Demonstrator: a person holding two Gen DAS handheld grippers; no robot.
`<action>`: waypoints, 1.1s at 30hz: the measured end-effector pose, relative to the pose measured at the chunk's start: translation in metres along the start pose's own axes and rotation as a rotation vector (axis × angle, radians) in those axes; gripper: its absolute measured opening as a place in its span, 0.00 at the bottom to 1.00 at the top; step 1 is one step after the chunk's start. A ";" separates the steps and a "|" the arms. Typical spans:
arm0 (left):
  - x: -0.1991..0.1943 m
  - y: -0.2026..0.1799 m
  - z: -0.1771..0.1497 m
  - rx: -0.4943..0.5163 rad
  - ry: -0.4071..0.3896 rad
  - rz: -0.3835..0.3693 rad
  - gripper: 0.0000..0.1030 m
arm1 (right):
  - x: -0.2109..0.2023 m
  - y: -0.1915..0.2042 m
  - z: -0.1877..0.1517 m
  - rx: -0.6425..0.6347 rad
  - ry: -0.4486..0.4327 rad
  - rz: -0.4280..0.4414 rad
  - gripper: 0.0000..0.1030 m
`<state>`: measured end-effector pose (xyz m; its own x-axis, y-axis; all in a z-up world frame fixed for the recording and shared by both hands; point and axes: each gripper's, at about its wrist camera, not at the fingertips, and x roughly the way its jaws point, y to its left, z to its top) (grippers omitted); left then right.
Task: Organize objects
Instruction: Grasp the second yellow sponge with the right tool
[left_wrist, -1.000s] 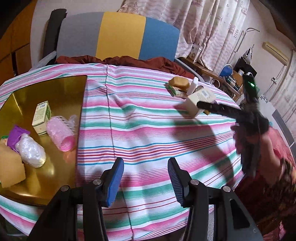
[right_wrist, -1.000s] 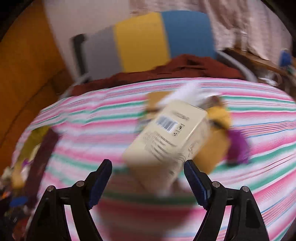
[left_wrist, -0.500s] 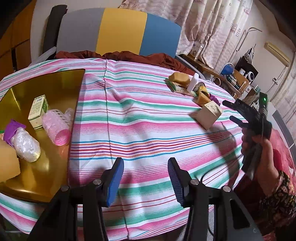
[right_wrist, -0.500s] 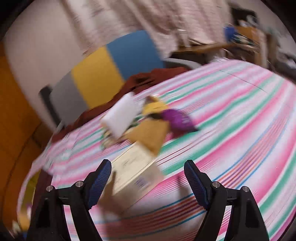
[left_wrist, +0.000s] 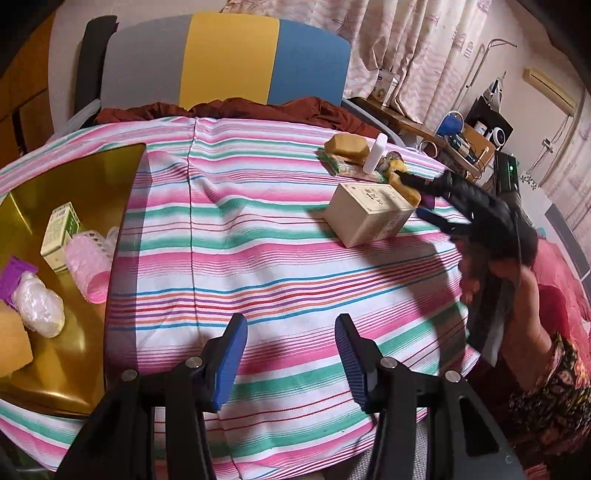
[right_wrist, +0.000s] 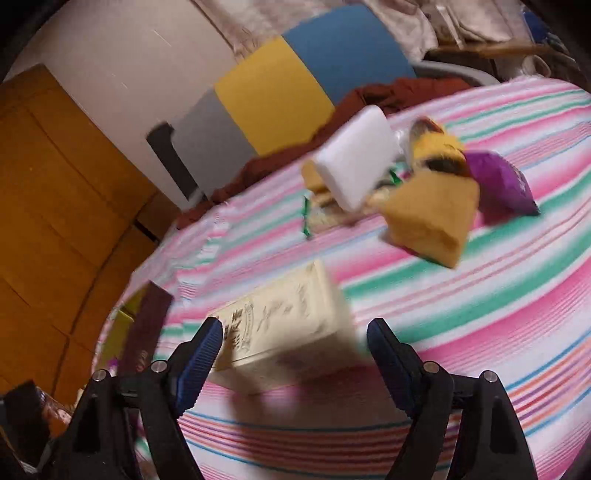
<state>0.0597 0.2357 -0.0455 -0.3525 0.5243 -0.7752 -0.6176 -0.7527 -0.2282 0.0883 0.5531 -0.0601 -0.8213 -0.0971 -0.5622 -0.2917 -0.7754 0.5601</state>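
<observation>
Our right gripper (right_wrist: 291, 354) has its blue pads spread wide with nothing clamped: the cream carton (right_wrist: 284, 332) sits between them, its near left corner hard against or just beside the left pad (right_wrist: 195, 354), while the right pad (right_wrist: 388, 358) stands clear of it with striped cloth showing in the gap. Blur keeps us from saying whether that left pad truly touches. Our left gripper (left_wrist: 291, 362) hangs partly open and empty over bare tablecloth (left_wrist: 258, 258), well apart from everything. We judge the step in hand to be picking up the carton, which lies on the cloth toward the right side of the table, tilted across our line of approach. The next move, as we read it, calls for centring the carton between the pads, squaring the wrist to its long sides, then closing and carrying it to the gold tray (left_wrist: 96, 177) at the left, where a small green box (left_wrist: 61, 236), a pink roller (left_wrist: 90, 266) and a white wrapped bundle (left_wrist: 38, 310) already rest. Beyond the carton wait a yellow sponge (right_wrist: 432, 218), a white block (right_wrist: 354, 158) and a purple packet (right_wrist: 498, 181), clustered near one another.
</observation>
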 end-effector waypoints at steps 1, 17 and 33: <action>0.000 0.000 0.000 0.001 -0.001 0.002 0.48 | -0.004 -0.006 0.005 0.036 -0.041 -0.048 0.79; 0.010 -0.009 0.020 0.066 0.014 0.006 0.48 | 0.045 -0.022 0.044 -0.040 -0.045 -0.449 0.56; 0.080 -0.085 0.097 0.438 -0.014 -0.028 0.81 | -0.019 -0.050 -0.021 0.091 -0.165 -0.309 0.54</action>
<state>0.0157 0.3798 -0.0311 -0.3386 0.5498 -0.7636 -0.8658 -0.4998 0.0240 0.1292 0.5806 -0.0900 -0.7536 0.2407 -0.6116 -0.5748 -0.6927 0.4356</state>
